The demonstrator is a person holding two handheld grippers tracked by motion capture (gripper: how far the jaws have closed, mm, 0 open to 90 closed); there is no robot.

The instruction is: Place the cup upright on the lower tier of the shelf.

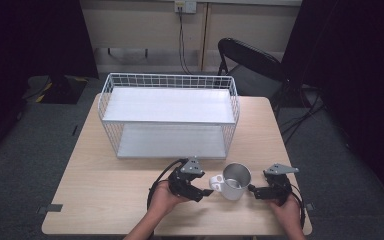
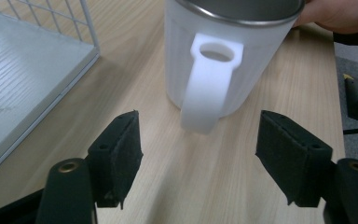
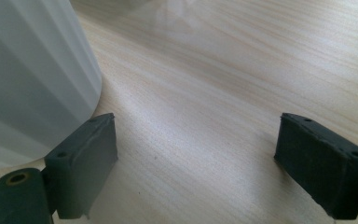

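The mug stands upright on the desk, in front of the wire shelf. Left tongs and right tongs flank the mug.

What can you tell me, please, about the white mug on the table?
The white mug stands upright on the wooden table, in front of the wire rack. Its outer wall looks ribbed white plastic, with a shiny metal rim and inside. A flat white handle with a hole on top points towards the left gripper, whose open jaws do not touch it.
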